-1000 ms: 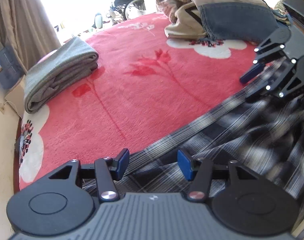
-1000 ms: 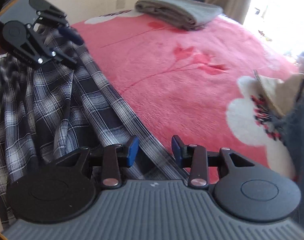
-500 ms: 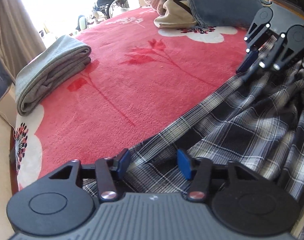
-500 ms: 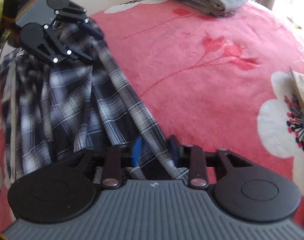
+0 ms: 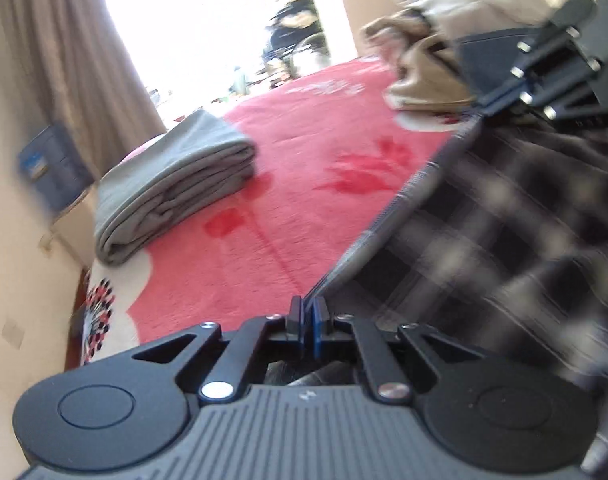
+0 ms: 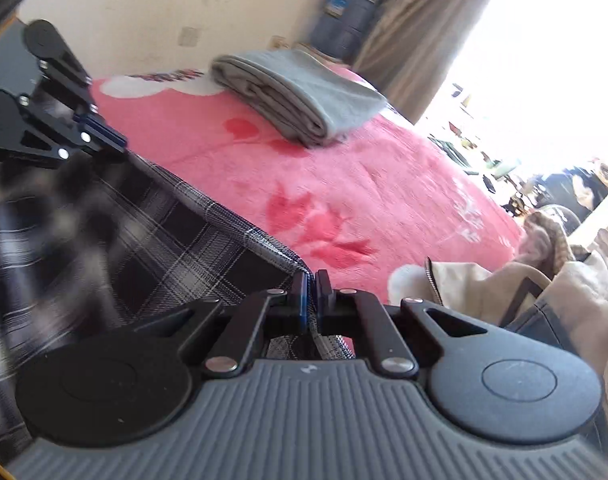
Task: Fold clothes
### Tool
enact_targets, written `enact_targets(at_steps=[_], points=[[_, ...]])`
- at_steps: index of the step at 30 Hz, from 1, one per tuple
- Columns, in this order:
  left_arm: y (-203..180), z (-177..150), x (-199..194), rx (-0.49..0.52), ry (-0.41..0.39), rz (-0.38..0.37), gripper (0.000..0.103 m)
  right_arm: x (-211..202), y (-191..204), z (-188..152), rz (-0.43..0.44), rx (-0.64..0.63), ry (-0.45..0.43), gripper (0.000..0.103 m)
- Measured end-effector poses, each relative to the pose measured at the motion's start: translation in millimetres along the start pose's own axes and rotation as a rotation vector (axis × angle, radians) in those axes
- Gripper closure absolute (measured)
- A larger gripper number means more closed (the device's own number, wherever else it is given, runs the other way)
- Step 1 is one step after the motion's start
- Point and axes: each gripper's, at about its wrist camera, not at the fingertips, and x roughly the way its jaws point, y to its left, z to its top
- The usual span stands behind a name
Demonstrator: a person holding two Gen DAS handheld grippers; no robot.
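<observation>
Both grippers had just closed on one hem of the plaid garment [image 6: 151, 240]: the left gripper [image 5: 307, 322] and the right gripper [image 6: 311, 300] each pinched an end, the edge stretched taut between them above the red bed cover [image 5: 287, 184]. The grasp looked done. Next, lifting together and carrying the hem across evenly would make the fold.

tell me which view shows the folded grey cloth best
The left wrist view: the folded grey cloth lies large there, its stacked fold edges facing the camera. The right wrist view shows it smaller and farther off, its rounded fold end toward the camera.
</observation>
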Motion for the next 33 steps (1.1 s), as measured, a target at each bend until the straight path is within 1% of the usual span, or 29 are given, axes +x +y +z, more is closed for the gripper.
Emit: enact_targets(at_steps=[2, 3, 4, 5, 6, 7, 8, 11, 13, 14, 15, 19, 20, 22, 23, 24, 25, 26, 27, 28, 29, 30, 31, 32, 33], points=[[12, -4, -2, -0.025, 0.017, -0.001, 0.084, 26, -5, -6, -0.002, 0.058, 0.046, 0.101], [18, -7, -5, -0.037, 0.023, -0.003, 0.082, 37, -7, -11, 0.001, 0.079, 0.065, 0.101], [25, -11, -10, -0.037, 0.029, -0.003, 0.077, 44, -9, -14, 0.007, 0.099, 0.075, 0.101], [31, -16, -17, -0.028, 0.036, 0.000, 0.068, 48, -9, -17, 0.017, 0.117, 0.079, 0.101], [38, -22, -24, -0.019, 0.043, 0.003, 0.062, 52, -10, -19, 0.027, 0.134, 0.083, 0.101], [45, -27, -29, -0.005, 0.055, 0.012, 0.054, 56, -11, -22, 0.037, 0.152, 0.086, 0.100], [52, -33, -32, 0.007, 0.075, 0.027, 0.050, 57, -11, -23, 0.045, 0.161, 0.085, 0.100], [71, -45, -34, 0.010, 0.126, 0.078, 0.050, 56, -12, -25, 0.063, 0.151, 0.077, 0.100], [85, -46, -33, -0.031, 0.128, 0.100, 0.049, 55, -13, -25, 0.074, 0.142, 0.076, 0.099], [92, -47, -32, -0.064, 0.129, 0.088, 0.047, 55, -13, -25, 0.079, 0.137, 0.077, 0.099], [96, -48, -31, -0.076, 0.137, 0.065, 0.045, 54, -12, -25, 0.082, 0.133, 0.078, 0.099], [103, -56, -23, -0.048, 0.183, -0.031, 0.044, 56, -12, -24, 0.087, 0.121, 0.083, 0.098], [105, -58, -21, -0.042, 0.194, -0.055, 0.041, 57, -12, -24, 0.088, 0.120, 0.084, 0.098], [111, -62, -19, -0.066, 0.205, -0.070, 0.035, 58, -12, -25, 0.089, 0.122, 0.085, 0.098], [114, -63, -17, -0.088, 0.209, -0.075, 0.035, 58, -12, -25, 0.090, 0.124, 0.086, 0.098], [116, -65, -16, -0.104, 0.213, -0.078, 0.035, 59, -12, -25, 0.090, 0.126, 0.087, 0.098], [116, -66, -14, -0.113, 0.216, -0.081, 0.038, 59, -11, -25, 0.090, 0.125, 0.088, 0.098], [115, -66, -14, -0.112, 0.216, -0.087, 0.047, 59, -11, -25, 0.089, 0.124, 0.089, 0.098], [111, -64, -14, -0.100, 0.213, -0.089, 0.053, 58, -11, -24, 0.087, 0.122, 0.089, 0.099], [107, -62, -14, -0.077, 0.207, -0.085, 0.067, 57, -11, -23, 0.084, 0.118, 0.087, 0.100], [101, -60, -15, -0.046, 0.202, -0.072, 0.076, 54, -11, -22, 0.077, 0.116, 0.079, 0.100], [94, -58, -16, -0.010, 0.195, -0.054, 0.081, 51, -11, -21, 0.067, 0.114, 0.065, 0.100], [89, -57, -17, 0.018, 0.183, -0.032, 0.090, 47, -11, -20, 0.057, 0.113, 0.052, 0.101], [85, -57, -19, 0.042, 0.168, -0.009, 0.093, 43, -11, -19, 0.048, 0.112, 0.039, 0.101], [82, -56, -21, 0.052, 0.151, 0.016, 0.095, 39, -11, -17, 0.038, 0.112, 0.025, 0.101]])
